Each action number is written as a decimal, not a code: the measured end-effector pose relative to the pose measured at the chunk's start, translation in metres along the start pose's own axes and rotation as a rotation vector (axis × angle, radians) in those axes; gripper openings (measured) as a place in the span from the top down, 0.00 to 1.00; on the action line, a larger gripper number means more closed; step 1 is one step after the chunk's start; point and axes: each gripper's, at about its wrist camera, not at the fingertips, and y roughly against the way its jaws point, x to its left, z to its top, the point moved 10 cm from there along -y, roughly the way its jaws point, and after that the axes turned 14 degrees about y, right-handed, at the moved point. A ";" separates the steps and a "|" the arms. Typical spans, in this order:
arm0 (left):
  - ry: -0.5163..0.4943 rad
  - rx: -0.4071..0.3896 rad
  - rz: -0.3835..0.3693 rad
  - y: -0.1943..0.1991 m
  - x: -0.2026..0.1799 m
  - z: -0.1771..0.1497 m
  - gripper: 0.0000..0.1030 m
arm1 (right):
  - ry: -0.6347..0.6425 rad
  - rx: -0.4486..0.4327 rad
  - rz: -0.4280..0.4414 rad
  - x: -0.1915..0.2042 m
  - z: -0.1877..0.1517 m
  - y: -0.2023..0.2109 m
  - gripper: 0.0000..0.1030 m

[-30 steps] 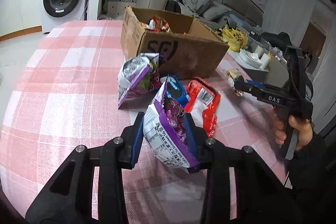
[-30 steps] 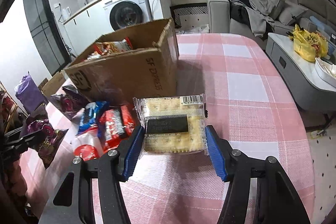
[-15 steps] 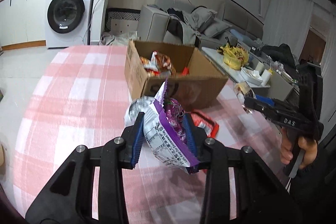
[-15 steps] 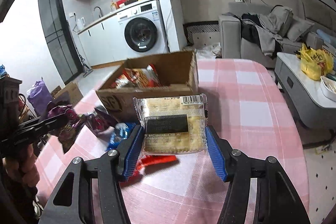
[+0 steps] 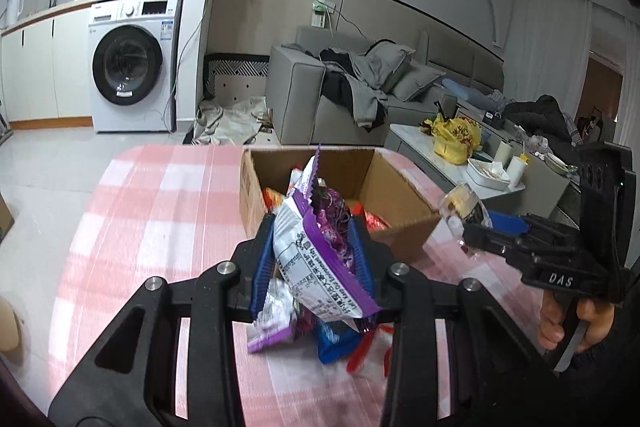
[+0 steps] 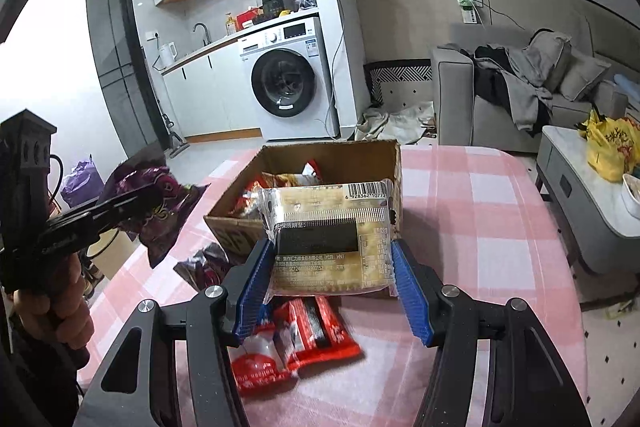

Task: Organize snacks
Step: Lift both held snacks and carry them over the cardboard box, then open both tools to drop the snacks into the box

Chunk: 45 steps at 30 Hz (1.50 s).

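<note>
My left gripper (image 5: 314, 263) is shut on a purple and white snack bag (image 5: 316, 251), held above the table in front of the open cardboard box (image 5: 404, 223). My right gripper (image 6: 330, 279) is shut on a clear pack of yellow crackers (image 6: 328, 239), also raised near the box (image 6: 228, 227). The box holds several snack packs. Red packs (image 6: 296, 347), a blue pack (image 5: 334, 341) and a silver and purple bag (image 5: 272, 323) lie on the pink checked tablecloth below. The left gripper with its bag also shows in the right wrist view (image 6: 136, 205).
The table (image 6: 480, 247) has a pink and white checked cloth. A low side table (image 6: 592, 195) with a yellow bag (image 6: 610, 143) stands to the right. A sofa (image 5: 320, 95) and a washing machine (image 5: 132, 63) stand behind.
Both grippers have risen from the table with their snacks and now sit higher, close to the box's open top. The loose packs stay on the cloth.
</note>
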 end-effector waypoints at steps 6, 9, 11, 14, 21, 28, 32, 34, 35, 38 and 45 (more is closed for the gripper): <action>-0.014 -0.030 0.002 -0.014 -0.009 0.022 0.68 | -0.010 -0.004 0.006 -0.003 0.013 -0.014 0.42; -0.022 -0.048 0.009 -0.024 -0.013 0.034 0.68 | -0.012 -0.004 0.005 -0.004 0.019 -0.023 0.41; -0.022 -0.053 0.008 -0.033 -0.015 0.040 0.68 | -0.014 0.001 0.009 -0.005 0.020 -0.028 0.41; -0.026 -0.058 0.012 -0.047 -0.018 0.049 0.68 | -0.012 0.000 0.016 -0.005 0.024 -0.036 0.41; -0.046 -0.051 0.032 -0.085 -0.019 0.057 0.68 | -0.021 0.000 0.025 -0.006 0.030 -0.053 0.41; -0.040 -0.009 0.033 -0.127 -0.019 0.049 0.68 | -0.052 0.002 0.053 -0.010 0.035 -0.073 0.41; -0.064 0.019 0.053 -0.150 -0.017 0.039 0.68 | -0.044 0.033 0.058 -0.010 0.032 -0.089 0.41; -0.081 0.028 0.067 -0.160 -0.018 0.033 0.68 | -0.036 0.041 0.056 -0.009 0.031 -0.095 0.41; -0.090 0.030 0.070 -0.165 -0.020 0.030 0.68 | -0.026 0.045 0.050 -0.010 0.030 -0.098 0.41; -0.103 0.052 0.073 -0.176 -0.024 0.018 0.68 | -0.016 0.056 0.042 -0.010 0.026 -0.106 0.41; -0.104 0.095 0.101 -0.196 -0.013 0.002 0.68 | -0.025 0.073 0.033 -0.016 0.024 -0.114 0.41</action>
